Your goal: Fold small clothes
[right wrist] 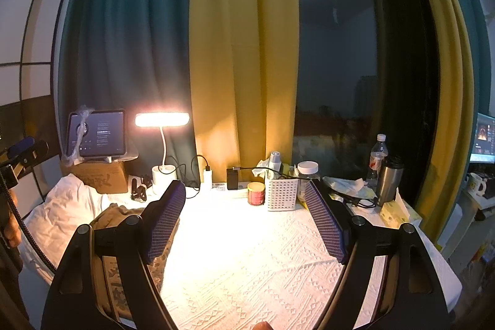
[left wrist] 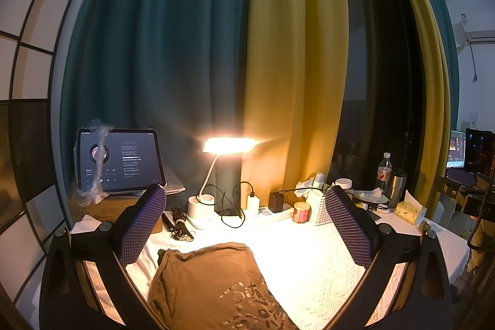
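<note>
A brown garment (left wrist: 213, 283) with a pale printed pattern lies folded on the white textured cloth (left wrist: 309, 262), low in the left wrist view. My left gripper (left wrist: 247, 225) hangs open above its far edge, nothing between the purple pads (left wrist: 140, 225). In the right wrist view the same brown garment (right wrist: 119, 214) lies at the left, partly hidden behind the left finger. My right gripper (right wrist: 247, 218) is open over the bare white cloth (right wrist: 247, 262), to the right of the garment. A crumpled white garment (right wrist: 62, 209) lies at the far left.
Along the back stand a lit desk lamp (left wrist: 229, 146), a tablet (left wrist: 119, 160) on a cardboard box, chargers and cables, a red tin (right wrist: 256, 193), a white basket (right wrist: 281, 192), a jar, a bottle (right wrist: 376, 155) and a steel flask (right wrist: 389, 183). Curtains hang behind.
</note>
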The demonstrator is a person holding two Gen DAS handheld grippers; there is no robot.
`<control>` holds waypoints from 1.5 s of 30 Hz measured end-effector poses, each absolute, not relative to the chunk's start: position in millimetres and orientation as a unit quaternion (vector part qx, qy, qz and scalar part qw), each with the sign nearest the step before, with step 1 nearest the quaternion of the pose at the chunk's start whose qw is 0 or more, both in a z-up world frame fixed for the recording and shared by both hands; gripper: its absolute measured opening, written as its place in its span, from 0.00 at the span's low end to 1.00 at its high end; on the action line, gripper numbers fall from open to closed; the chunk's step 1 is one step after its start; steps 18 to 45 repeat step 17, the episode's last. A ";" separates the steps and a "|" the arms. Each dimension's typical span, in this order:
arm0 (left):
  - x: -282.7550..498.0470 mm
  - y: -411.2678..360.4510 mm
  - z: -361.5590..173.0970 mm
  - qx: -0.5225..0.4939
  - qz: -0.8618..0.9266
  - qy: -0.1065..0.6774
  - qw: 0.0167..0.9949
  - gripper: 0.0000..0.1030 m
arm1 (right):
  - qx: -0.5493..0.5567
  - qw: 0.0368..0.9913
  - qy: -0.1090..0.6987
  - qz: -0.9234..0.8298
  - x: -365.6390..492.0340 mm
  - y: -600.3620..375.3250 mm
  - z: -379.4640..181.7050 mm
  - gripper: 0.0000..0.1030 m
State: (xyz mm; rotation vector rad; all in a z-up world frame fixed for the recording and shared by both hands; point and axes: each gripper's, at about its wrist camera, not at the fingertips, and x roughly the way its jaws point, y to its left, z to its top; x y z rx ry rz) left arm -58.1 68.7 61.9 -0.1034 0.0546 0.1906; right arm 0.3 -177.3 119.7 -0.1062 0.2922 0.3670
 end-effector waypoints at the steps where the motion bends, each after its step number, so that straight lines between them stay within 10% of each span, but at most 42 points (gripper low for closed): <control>1: -58.1 68.7 61.9 -0.051 0.095 0.027 0.994 0.99 | -0.053 0.971 0.145 0.182 0.2 -177.3 119.7 0.80; 45: -56.5 67.9 61.6 -0.053 0.089 0.027 0.994 0.99 | -0.052 0.971 0.147 0.181 1.2 -178.4 116.5 0.80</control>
